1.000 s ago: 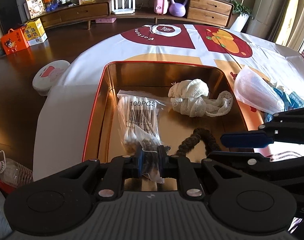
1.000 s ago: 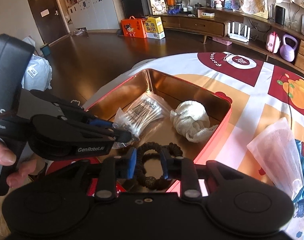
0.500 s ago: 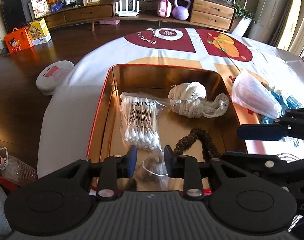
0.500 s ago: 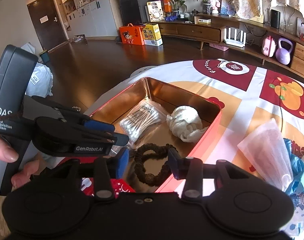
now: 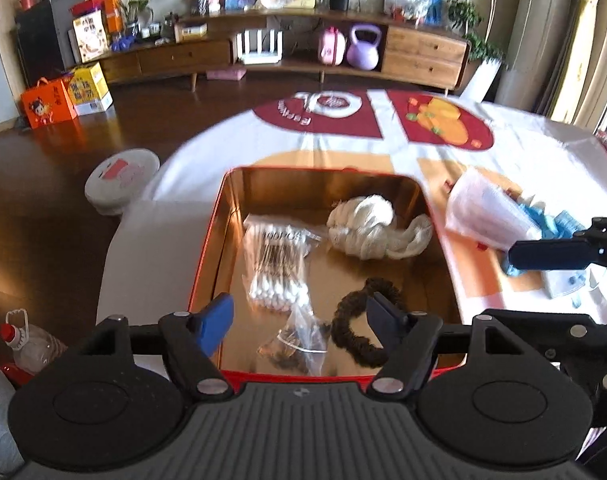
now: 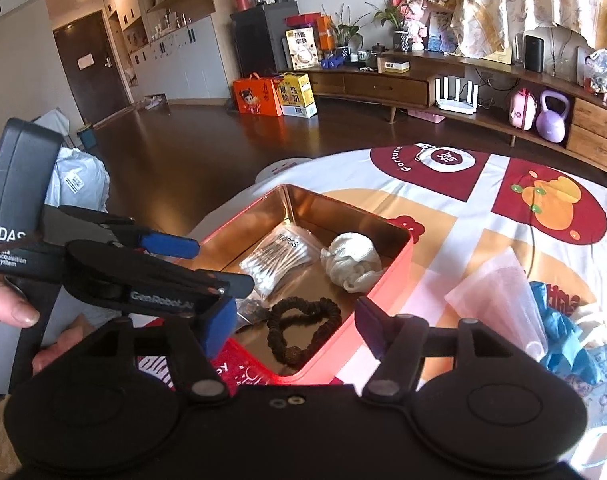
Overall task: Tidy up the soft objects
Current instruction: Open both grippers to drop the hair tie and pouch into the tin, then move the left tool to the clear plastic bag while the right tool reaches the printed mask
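Left gripper (image 5: 299,316) and right gripper (image 6: 295,326) both opening, nothing between the fingers. Small bag (image 5: 297,340) and hair tie (image 5: 357,328) lay released inside the tin (image 5: 207,264). Next, probably: fetch the clear pouch (image 5: 487,216) on the tablecloth (image 5: 343,152).

The tin (image 5: 207,264) is open above; its upright walls block sideways entry.
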The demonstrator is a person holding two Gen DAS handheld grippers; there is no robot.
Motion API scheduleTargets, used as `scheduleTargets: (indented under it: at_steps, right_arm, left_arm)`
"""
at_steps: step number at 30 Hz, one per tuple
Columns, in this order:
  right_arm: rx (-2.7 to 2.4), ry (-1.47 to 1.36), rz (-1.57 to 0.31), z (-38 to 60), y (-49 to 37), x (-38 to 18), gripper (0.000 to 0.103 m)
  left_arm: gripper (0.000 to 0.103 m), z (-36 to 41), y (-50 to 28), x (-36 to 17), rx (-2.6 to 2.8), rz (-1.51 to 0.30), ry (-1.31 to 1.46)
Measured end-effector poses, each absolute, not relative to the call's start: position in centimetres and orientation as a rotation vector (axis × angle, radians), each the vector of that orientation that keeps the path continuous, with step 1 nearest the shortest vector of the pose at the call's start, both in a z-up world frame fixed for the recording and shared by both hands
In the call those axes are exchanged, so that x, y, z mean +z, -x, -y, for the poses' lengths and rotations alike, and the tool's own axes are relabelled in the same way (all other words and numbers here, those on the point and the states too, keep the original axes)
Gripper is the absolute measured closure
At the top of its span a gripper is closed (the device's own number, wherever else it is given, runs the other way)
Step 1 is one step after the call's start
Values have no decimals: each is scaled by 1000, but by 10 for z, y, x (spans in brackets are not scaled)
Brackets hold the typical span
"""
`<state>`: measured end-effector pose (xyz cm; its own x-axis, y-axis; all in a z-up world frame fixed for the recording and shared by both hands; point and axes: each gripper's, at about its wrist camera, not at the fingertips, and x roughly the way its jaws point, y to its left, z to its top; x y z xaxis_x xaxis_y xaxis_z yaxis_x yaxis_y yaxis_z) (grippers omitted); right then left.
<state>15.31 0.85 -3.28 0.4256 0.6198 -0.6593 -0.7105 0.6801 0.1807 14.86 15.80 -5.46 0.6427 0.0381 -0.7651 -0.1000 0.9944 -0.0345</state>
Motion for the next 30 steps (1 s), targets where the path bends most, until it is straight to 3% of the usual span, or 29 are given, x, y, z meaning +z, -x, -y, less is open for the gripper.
scheduleTargets:
  at_steps: [9, 17, 30]
  right_arm:
    - [812, 75, -715, 25, -142, -15, 22]
    - [761, 25, -660, 63, -126, -4, 1]
    - [648, 16, -619, 135, -113, -1, 0]
  left_arm:
    - [30, -142, -132, -33, 64, -816, 70]
    - [23, -116, -117, -17, 27, -757, 71]
    - [17, -61, -118, -8, -49, -712, 68]
